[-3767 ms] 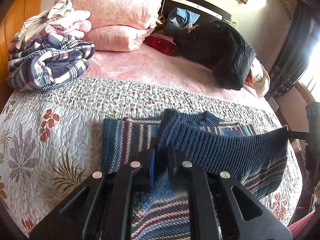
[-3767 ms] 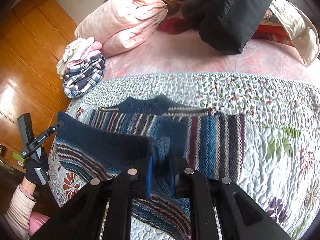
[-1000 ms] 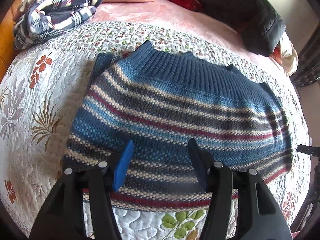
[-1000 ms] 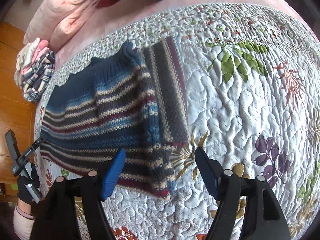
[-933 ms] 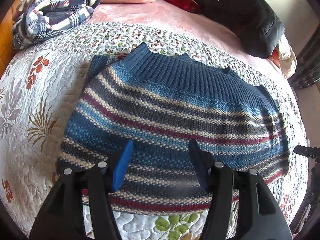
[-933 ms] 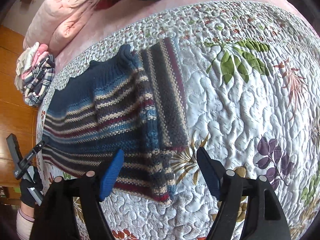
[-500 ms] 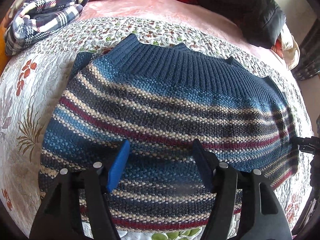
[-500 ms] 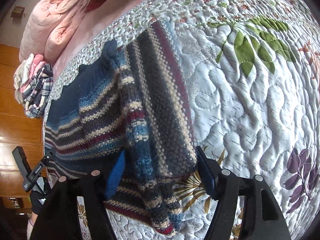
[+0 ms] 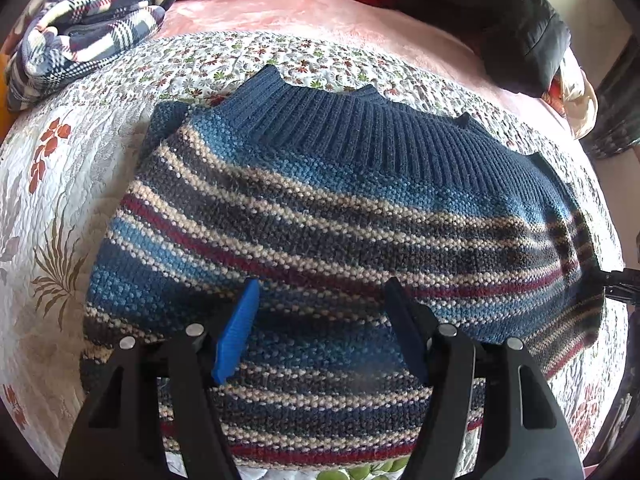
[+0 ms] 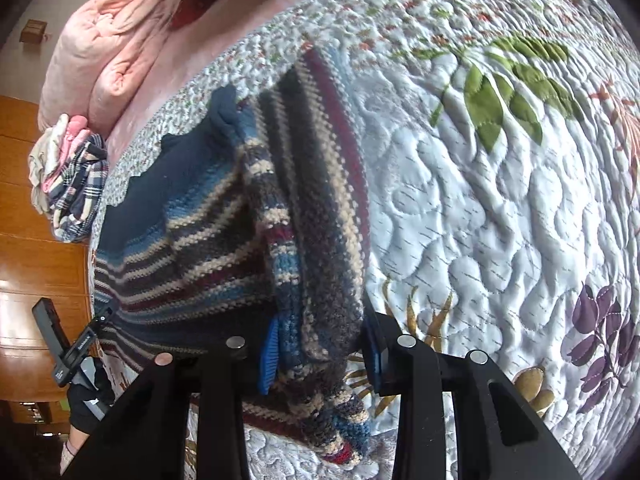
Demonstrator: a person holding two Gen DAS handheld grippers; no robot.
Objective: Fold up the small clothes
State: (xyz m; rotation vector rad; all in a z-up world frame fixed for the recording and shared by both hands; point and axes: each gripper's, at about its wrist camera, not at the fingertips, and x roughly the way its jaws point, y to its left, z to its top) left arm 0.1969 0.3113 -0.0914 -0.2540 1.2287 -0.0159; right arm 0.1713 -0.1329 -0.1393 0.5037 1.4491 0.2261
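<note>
A blue knit sweater [image 9: 320, 208] with cream and maroon stripes lies folded on the quilted bedspread [image 9: 60, 200], its ribbed band toward the pillows. My left gripper [image 9: 322, 320] hangs open just above the sweater's near part, nothing between its fingers. In the right wrist view the sweater [image 10: 192, 248] shows its stacked right edge. My right gripper [image 10: 322, 356] has its jaws drawn in on that thick edge, and the knit fills the gap between the pads. The sweater's bottom corner bunches below the fingers.
A pile of plaid and pink clothes [image 9: 88, 28] sits at the far left of the bed near pink pillows [image 10: 108, 52]. A black jacket [image 9: 500, 20] lies at the far right. Wooden panelling [image 10: 36, 272] lines the left. A gloved hand [image 10: 86, 396] holds the left gripper.
Both grippers let go of the sweater after laying it in half and opened. Both then came closer, and the right jaws have narrowed onto the sweater's right edge.
</note>
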